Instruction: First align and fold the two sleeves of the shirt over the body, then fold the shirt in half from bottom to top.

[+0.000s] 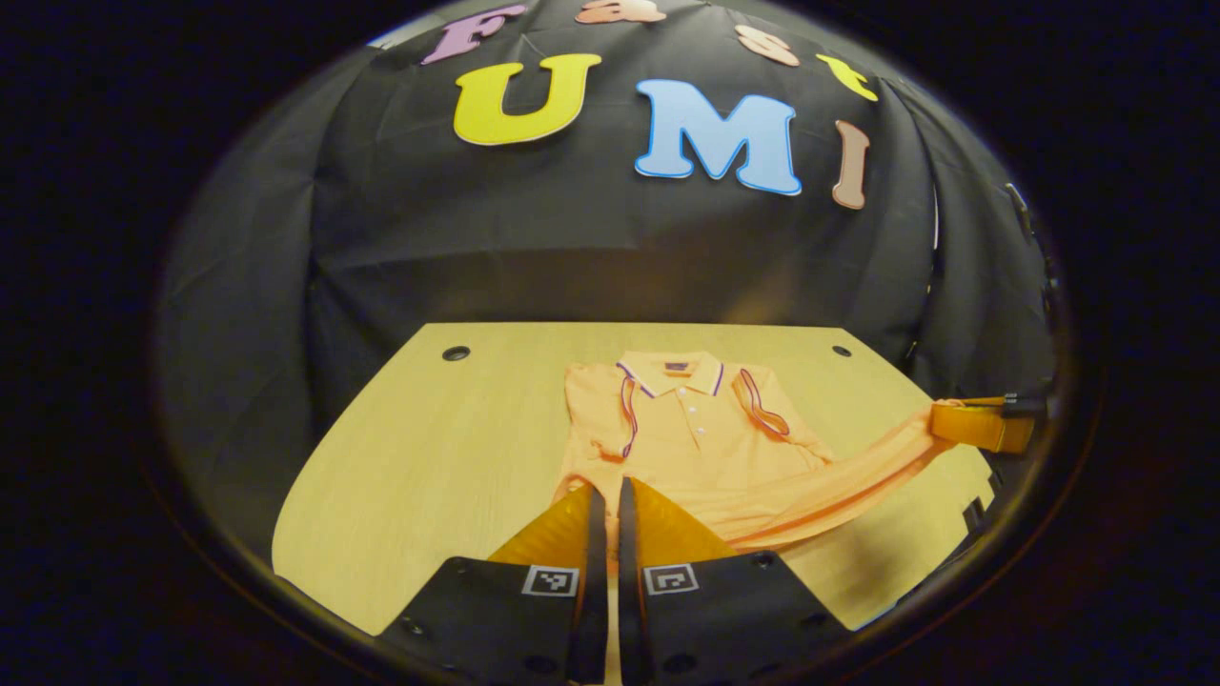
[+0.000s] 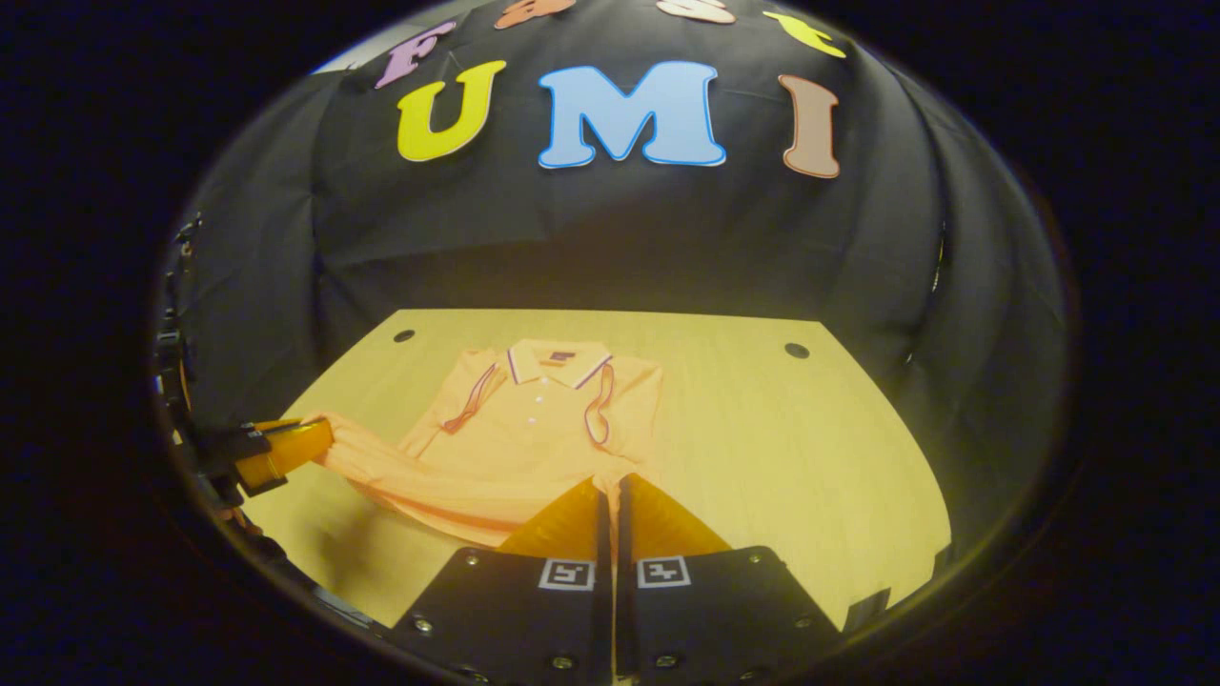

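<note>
Left gripper view: both tools (image 1: pixel 604 495) (image 2: pixel 610 491) clamped on lifted shirt (image 1: pixel 701 433) hem above table (image 1: pixel 419 448).

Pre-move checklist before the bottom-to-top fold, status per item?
1. Both sleeves folded over the orange polo shirt body: ok.
2. Left gripper shut on the shirt's bottom hem: ok, fabric pinched between closed fingers.
3. Right gripper shut on the other hem corner: ok.
4. Hem lifted off the light wooden table: ok, stretched between the grippers.
5. Hem level and taut: cannot tell.
6. Collar end lying flat on the table: ok.
</note>
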`<state>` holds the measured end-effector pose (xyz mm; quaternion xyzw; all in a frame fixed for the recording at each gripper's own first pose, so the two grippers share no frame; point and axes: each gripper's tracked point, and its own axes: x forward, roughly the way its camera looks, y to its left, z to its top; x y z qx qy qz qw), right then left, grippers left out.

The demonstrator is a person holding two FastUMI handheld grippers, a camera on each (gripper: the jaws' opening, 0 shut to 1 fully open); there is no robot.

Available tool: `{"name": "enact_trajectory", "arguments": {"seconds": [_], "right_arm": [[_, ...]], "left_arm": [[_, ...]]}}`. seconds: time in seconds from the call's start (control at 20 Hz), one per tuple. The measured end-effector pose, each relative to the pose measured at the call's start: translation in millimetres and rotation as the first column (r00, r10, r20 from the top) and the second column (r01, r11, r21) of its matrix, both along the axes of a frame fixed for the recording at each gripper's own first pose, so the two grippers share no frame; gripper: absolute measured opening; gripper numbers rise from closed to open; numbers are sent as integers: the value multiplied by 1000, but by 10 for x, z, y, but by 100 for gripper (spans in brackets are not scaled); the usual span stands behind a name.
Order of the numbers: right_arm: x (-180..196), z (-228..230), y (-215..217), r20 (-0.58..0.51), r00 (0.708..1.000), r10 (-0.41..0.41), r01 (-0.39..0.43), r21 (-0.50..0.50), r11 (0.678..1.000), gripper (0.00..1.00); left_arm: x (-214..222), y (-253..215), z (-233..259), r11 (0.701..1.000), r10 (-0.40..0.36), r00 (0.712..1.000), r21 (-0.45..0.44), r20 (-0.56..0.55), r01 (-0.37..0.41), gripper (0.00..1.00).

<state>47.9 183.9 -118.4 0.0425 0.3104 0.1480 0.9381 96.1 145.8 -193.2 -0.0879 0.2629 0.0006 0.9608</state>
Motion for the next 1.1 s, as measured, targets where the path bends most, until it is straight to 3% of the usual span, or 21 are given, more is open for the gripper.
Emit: {"name": "enact_trajectory", "arguments": {"seconds": [0.55,1.1], "right_arm": [[836,-38,143,-43,985,-170,170,-11,985,2],[1656,-167,186,-69,978,-195,195,1,981,2]], "left_arm": [[1065,35,-95,989,-143,990,33,14,143,12],[2056,82,-143,997,-72,996,-21,51,73,11]]}}
